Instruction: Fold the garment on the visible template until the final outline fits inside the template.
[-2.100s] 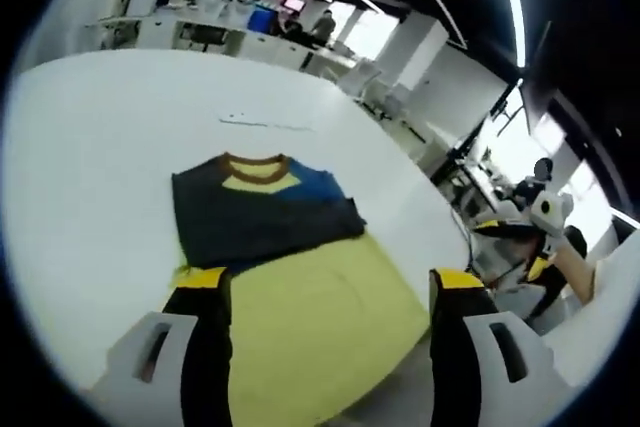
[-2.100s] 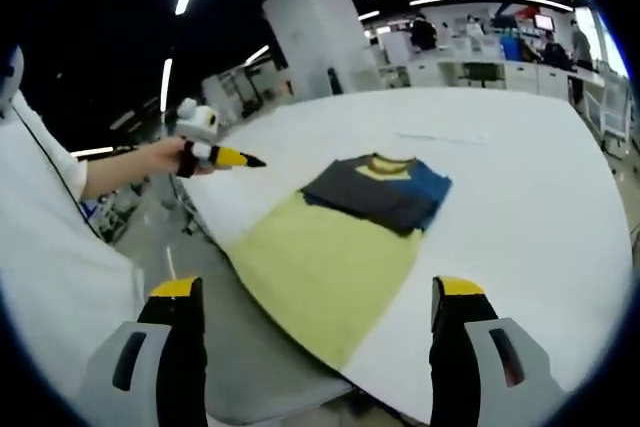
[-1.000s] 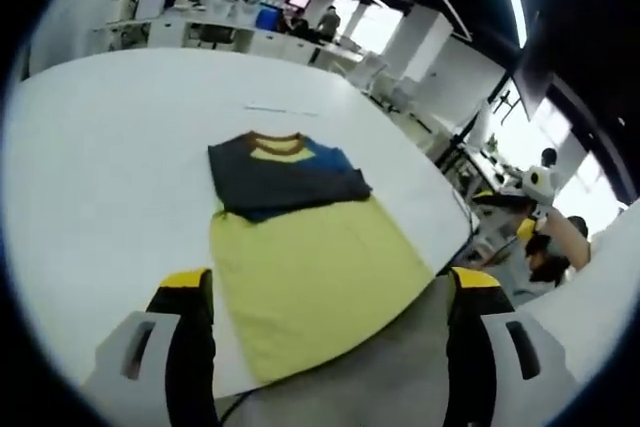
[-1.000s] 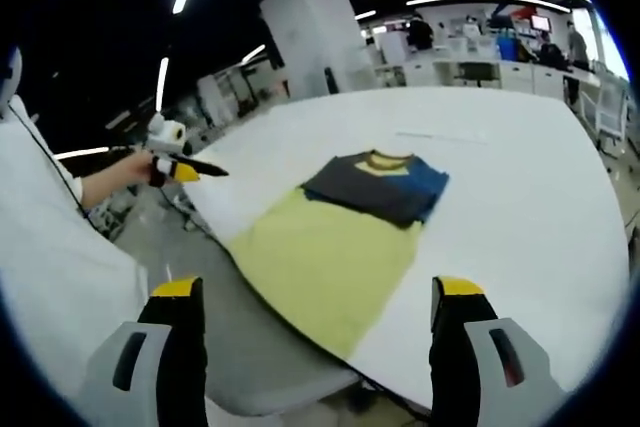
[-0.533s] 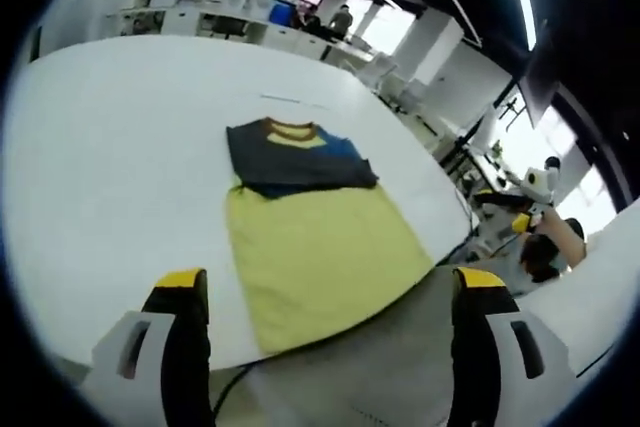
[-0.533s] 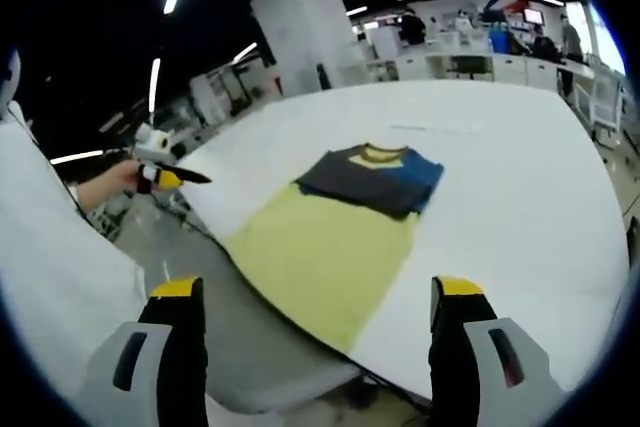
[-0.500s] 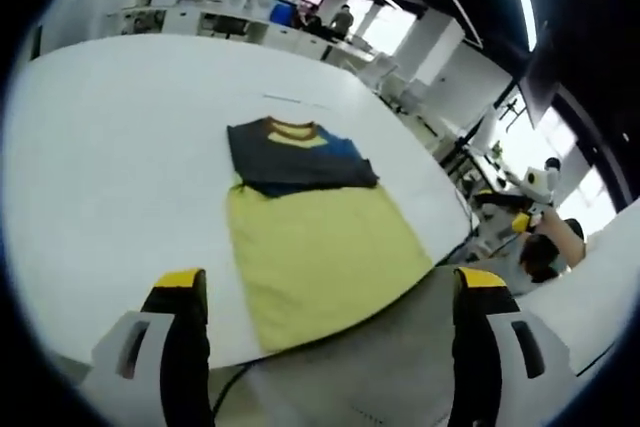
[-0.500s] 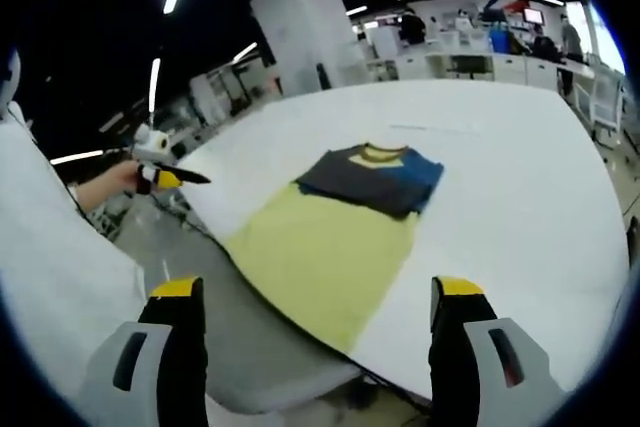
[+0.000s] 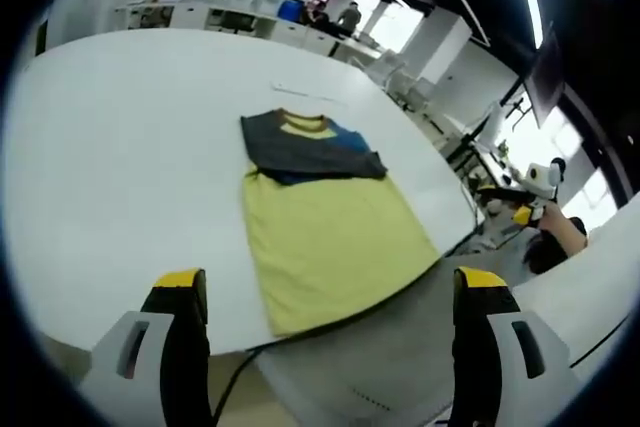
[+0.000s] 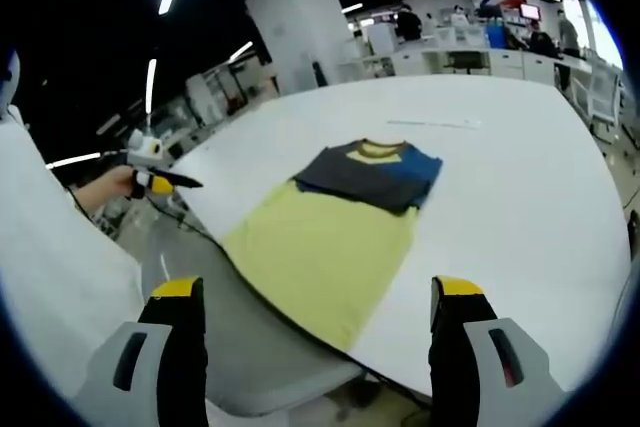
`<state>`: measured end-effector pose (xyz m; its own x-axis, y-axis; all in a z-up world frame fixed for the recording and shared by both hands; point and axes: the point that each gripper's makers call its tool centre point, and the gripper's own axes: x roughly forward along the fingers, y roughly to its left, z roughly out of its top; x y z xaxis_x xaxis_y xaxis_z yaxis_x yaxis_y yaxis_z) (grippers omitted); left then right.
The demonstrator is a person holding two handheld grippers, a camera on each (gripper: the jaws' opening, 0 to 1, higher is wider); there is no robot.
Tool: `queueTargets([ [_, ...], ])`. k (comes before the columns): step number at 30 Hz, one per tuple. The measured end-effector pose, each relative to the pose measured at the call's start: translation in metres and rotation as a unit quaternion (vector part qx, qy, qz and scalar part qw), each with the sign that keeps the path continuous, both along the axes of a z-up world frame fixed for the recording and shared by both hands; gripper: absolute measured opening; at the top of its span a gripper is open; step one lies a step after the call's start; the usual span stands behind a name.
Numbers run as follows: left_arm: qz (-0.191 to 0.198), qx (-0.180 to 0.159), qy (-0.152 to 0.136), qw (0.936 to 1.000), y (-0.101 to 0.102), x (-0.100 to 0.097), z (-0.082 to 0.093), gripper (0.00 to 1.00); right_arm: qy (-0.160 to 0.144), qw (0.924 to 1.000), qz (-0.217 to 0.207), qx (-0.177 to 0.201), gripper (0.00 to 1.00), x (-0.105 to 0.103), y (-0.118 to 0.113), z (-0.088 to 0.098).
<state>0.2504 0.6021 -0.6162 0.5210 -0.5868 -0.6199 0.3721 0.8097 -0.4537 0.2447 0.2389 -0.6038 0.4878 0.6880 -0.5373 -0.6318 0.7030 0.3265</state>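
The white tabletop spreads wide and bare around the work, with plenty of room to the far side and to both sides of it. The yellow template lies flat with its near edge right at the tabletop's front rim, close to overhanging, and grey floor shows beyond that rim. The folded garment sits on the template's far end, a dark grey and blue bundle with a yellow patch and a brown collar at its far edge. Its sides reach about to the template's side edges, and in the right gripper view the garment seems to poke slightly past the template on one side.

The left tool hangs back off the tabletop's front rim, jaws spread wide and holding nothing. The right tool is likewise off the rim, wide apart and empty.
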Motion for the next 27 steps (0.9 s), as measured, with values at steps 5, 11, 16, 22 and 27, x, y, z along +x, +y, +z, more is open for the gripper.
queueTargets([
  [5,-0.006,-0.001,0.008,0.9999,-0.003,-0.002,-0.005,0.99,0.004,1.0000,-0.001,-0.002,0.93,-0.001,-0.001,-0.004],
  [11,-0.009,-0.003,0.014,0.9999,-0.005,-0.002,-0.009,0.99,0.006,1.0000,-0.003,-0.001,0.92,0.000,-0.001,-0.006],
  [16,-0.017,-0.004,0.027,0.9995,-0.007,-0.001,-0.016,0.99,0.011,0.9999,-0.001,-0.001,0.90,-0.001,0.001,-0.009],
  [22,-0.011,-0.012,0.036,0.9992,-0.008,-0.001,-0.025,0.99,0.014,0.9999,0.001,-0.002,0.89,-0.001,0.002,-0.012],
  [27,-0.021,-0.005,0.053,0.9984,-0.010,-0.007,-0.037,0.98,0.023,0.9997,-0.002,-0.001,0.87,-0.001,0.002,-0.020],
])
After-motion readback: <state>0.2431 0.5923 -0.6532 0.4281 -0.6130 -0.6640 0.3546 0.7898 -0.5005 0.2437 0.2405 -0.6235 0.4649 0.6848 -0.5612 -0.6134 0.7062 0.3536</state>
